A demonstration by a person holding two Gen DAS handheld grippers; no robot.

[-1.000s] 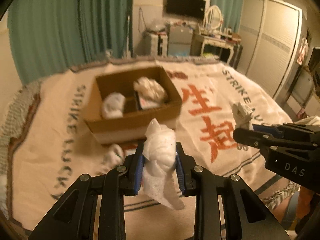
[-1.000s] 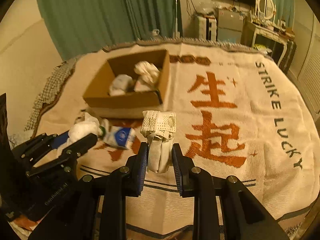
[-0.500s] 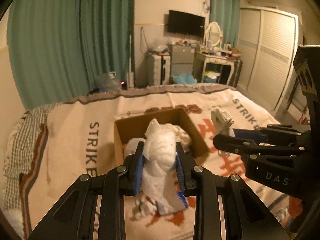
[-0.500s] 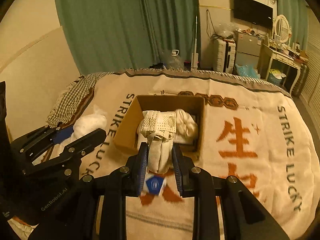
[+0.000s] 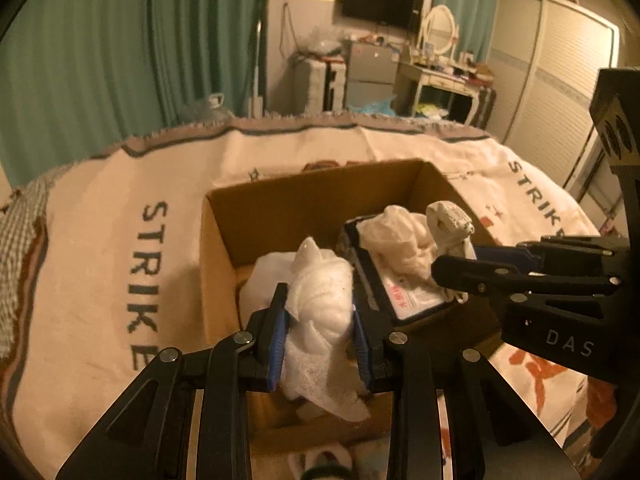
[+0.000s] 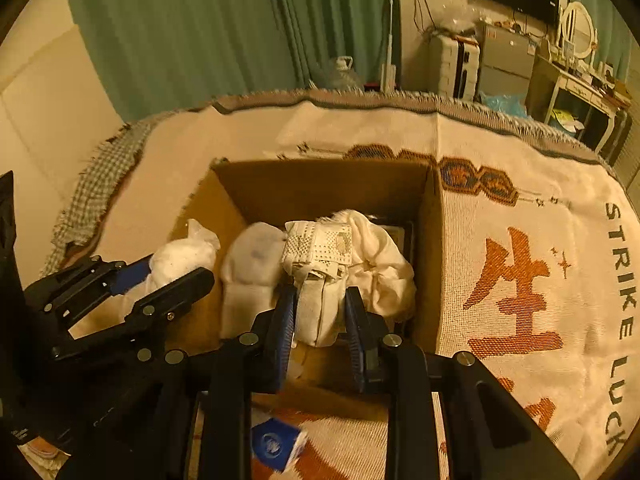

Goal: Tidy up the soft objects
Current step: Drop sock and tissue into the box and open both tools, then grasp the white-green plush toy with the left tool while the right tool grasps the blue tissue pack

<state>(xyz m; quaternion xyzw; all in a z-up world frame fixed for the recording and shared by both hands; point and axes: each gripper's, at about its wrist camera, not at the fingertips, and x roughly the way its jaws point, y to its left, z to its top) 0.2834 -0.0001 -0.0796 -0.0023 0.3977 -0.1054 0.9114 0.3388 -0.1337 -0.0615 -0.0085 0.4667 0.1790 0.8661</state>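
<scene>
Two grippers hover over a cardboard box (image 6: 434, 240): left gripper (image 5: 318, 344) pinches a white cloth bundle (image 5: 320, 300), right gripper (image 6: 320, 320) a rolled perforated cloth (image 6: 320, 280), both seemingly light, squashy, best held mid-body.

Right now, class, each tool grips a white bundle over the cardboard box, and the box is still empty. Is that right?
Not quite. The box is not empty: a cream cloth and a white bundle already lie inside, as the right wrist view shows. The rest holds.

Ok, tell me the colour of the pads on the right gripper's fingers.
Blue pads on black fingers; the right wrist view shows them best.
</scene>
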